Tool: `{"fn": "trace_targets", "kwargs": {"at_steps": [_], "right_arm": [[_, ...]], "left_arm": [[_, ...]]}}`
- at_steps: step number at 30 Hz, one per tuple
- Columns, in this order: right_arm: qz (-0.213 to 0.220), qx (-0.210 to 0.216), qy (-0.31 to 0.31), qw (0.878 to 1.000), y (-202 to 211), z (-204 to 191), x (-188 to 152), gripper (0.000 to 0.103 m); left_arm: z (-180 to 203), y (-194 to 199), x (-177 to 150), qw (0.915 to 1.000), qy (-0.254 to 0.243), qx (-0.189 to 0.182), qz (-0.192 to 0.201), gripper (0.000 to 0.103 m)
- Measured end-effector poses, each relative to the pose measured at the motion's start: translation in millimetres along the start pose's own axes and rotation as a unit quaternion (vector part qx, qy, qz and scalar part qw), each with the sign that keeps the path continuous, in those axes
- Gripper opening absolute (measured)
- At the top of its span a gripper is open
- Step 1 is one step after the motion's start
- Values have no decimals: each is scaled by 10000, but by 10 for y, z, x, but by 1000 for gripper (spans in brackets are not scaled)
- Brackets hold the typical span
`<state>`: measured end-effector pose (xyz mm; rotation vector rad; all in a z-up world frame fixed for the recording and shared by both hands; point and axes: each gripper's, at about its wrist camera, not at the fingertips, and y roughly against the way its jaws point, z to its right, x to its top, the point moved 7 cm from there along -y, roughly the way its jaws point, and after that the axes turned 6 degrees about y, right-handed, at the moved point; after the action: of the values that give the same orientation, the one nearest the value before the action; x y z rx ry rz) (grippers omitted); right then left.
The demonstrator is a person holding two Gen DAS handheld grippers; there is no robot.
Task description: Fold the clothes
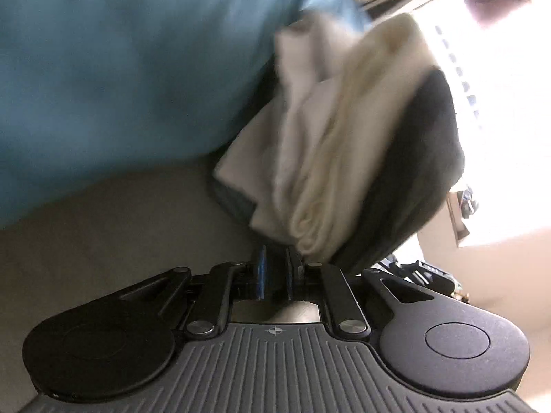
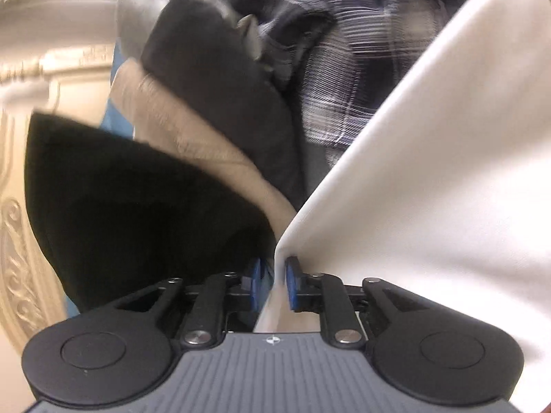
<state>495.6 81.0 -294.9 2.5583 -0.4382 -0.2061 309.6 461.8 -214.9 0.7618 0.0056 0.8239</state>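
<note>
In the left wrist view my left gripper [image 1: 275, 268] sits narrowly shut at the base of a bunch of clothes that narrows down to its tips. The bunch is a cream garment [image 1: 344, 158], a pale white piece [image 1: 296, 110] and a black garment [image 1: 413, 172]. In the right wrist view a white cloth [image 2: 430, 172] fans out to the right, and its folded edge runs down between the blue pads [image 2: 291, 282] of my right gripper [image 2: 273, 282]. The left pad stands slightly off the fold, so the jaws are a little open. Both views are motion-blurred.
A large teal cloth [image 1: 120, 86] fills the upper left over a beige surface [image 1: 103, 223]. Around the right gripper lie a black garment [image 2: 137, 206], a tan one [image 2: 193, 144], a dark grey one [image 2: 220, 86] and a plaid shirt [image 2: 344, 69]. Ornate cream furniture [image 2: 20, 241] stands left.
</note>
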Motion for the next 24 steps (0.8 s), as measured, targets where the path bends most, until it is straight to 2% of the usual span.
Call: {"fn": "trace_targets", "kwargs": {"at_steps": [2,3,5,7,9,12,16,18,22,24], "right_arm": [[47,88,-83,9999,4,28,0,23],[70,129,-122,9998,5,41,0,24],[61,103,-86,9999,0,22,-14,27],[69,71,-13,9999,-2,-19,-18,30],[68,48,44,10000,0,-57,-33,33],[53,-26,240,9997,21,-124,-62,39],[179,-172,918,9955,179,-290,-112,44],[317,-235,1251,9914,320,-365,-127,44],[1225,-228,1662,9782,885,-469,-77,44],[1834,-136,1639,9692,1314,-454,-27,43]], "left_arm": [[228,20,-130,9984,-560,-77,49,10],[376,-9,-238,9962,-849,-203,-75,11],[651,-129,-538,9877,-1416,-410,-522,12],[876,-275,-849,9747,-1937,-527,-978,12],[952,-484,-1074,9646,-2304,-388,-1222,13],[831,-827,-1135,9587,-2652,90,-1025,13],[805,-1033,-845,9598,-2747,407,-400,13],[791,-1120,-773,9602,-2728,552,-242,13],[776,-1141,-657,9694,-2408,468,-89,13],[748,-1124,-607,9737,-2238,416,8,13]]}}
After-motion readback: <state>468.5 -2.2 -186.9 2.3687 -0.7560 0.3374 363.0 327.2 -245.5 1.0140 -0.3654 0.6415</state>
